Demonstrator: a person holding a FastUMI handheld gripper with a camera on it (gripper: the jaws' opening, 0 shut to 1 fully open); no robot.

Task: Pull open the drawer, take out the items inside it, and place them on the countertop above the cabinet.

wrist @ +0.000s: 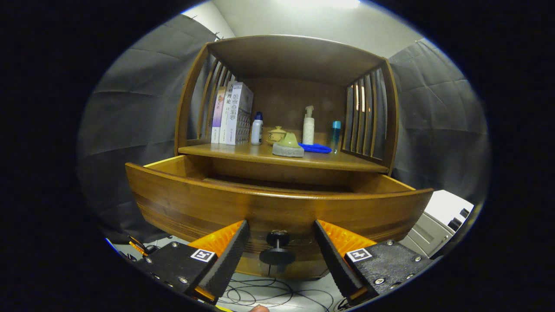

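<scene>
The gripper [281, 236] has its fingers wide apart, with room each side of the dark knob [277, 249] between them at 12 o'clock. The drawer [277, 208] stands pulled out. Beyond its top edge, the countertop [347, 161] holds bottles and books.

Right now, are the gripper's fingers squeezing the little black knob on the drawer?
Apart. In the gripper view the knob sits between the open gripper fingers, with drawer wood showing on both sides.
</scene>
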